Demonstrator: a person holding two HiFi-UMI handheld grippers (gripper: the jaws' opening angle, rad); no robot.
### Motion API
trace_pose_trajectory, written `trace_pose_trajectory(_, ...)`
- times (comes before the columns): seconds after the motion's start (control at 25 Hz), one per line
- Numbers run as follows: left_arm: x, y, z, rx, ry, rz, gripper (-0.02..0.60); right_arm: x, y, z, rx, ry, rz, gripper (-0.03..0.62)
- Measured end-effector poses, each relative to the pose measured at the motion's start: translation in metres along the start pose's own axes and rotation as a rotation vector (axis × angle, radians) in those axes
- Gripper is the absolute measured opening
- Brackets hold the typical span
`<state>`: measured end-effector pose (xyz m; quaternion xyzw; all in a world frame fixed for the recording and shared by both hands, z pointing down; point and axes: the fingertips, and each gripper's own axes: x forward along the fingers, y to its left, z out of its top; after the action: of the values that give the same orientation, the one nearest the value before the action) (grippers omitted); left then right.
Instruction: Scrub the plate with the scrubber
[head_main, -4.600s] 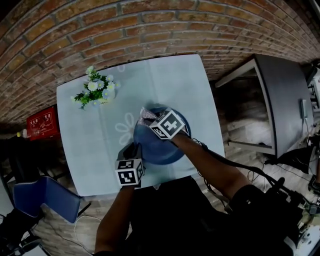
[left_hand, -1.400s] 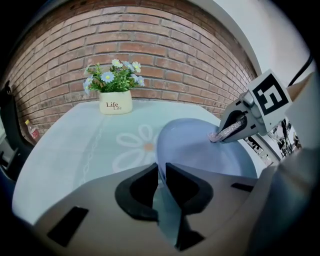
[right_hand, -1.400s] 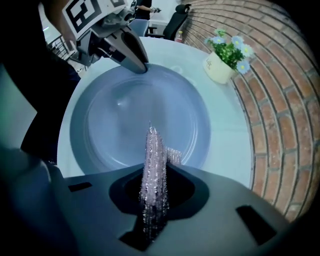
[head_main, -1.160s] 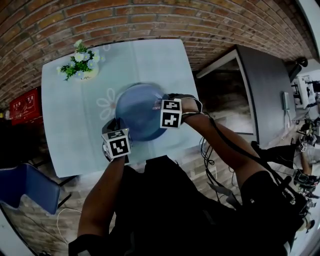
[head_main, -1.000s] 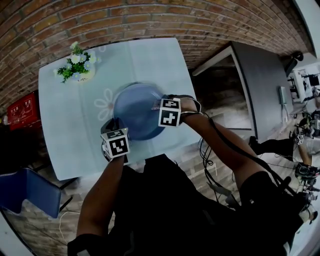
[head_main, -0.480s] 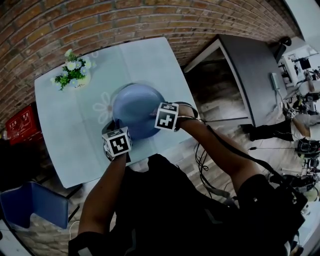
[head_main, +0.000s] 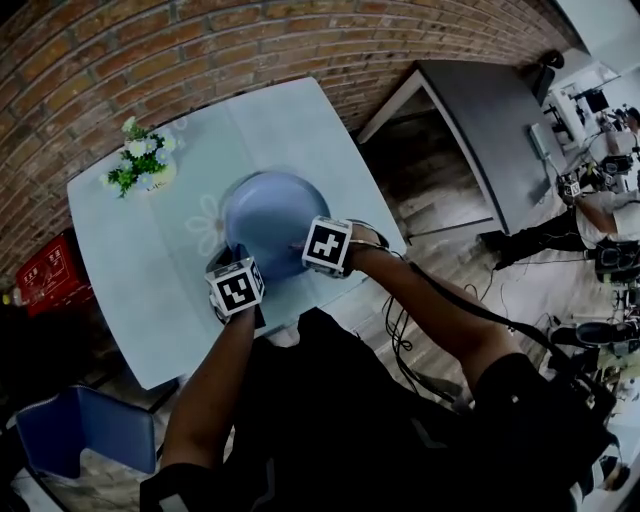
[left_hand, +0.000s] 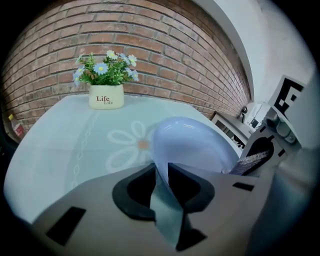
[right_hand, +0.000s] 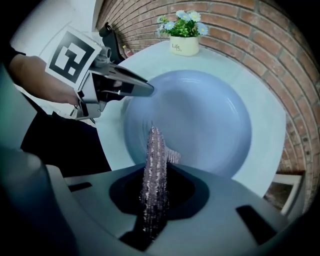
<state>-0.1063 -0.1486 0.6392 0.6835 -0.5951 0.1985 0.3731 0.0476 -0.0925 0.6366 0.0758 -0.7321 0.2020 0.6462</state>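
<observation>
While the person stands at the near edge of a square worktop covered in pale blue-green cloth with a white flower print, 2 hand-held tools meet at a round, shallow blue plate. The plate lies near the middle of the worktop, towards its near edge, partly over the printed flower.

Left tool: jaws opening, with the plate's near-left rim standing between them. In the left gripper view the rim fills the narrow slot from pad to pad, and no gap shows on either side. The head view places this tool at the plate's near-left edge, its marker cube towards the person.

Right tool: jaws closed on a thin, silvery, glittering mesh scrubber, which is held on edge and sticks out past the jaw tips. Its free end lies over the plate's inner surface, close to the near rim; whether it touches the surface cannot be told. The head view places this tool at the plate's near-right edge.

Both tools point inward across the plate, and each appears in the other's view.

Surroundings: a small white pot of blue and white flowers stands at the far-left corner of the worktop, well apart from the plate. A red brick wall runs behind the worktop.
</observation>
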Motion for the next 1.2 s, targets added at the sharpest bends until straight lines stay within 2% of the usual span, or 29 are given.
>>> trace_pose_trajectory(0.32,-0.002,-0.004,0.0,0.019,-0.005,-0.095,0.11,0.006,0.029,0.019,0.069,-0.053,0.053,0.064)
trace_pose_trajectory(0.8,-0.024,0.016,0.01,-0.074,-0.091,-0.188,0.115,0.011,0.05,0.051,0.112,-0.098,0.116,0.063)
trace_pose_trajectory(0.92,-0.028,0.022,0.008,-0.065,-0.097,-0.197,0.115,0.011,0.053,0.06,0.115,-0.11,0.13,0.063)
trace_pose_trajectory(1.08,-0.039,0.031,0.009,-0.117,-0.125,-0.198,0.115,0.012,0.056,0.073,0.137,-0.133,0.157,0.063)
trace_pose_trajectory(1.2,-0.047,0.036,0.011,-0.114,-0.147,-0.199,0.115,0.014,0.055,0.085,0.153,-0.148,0.171,0.063)
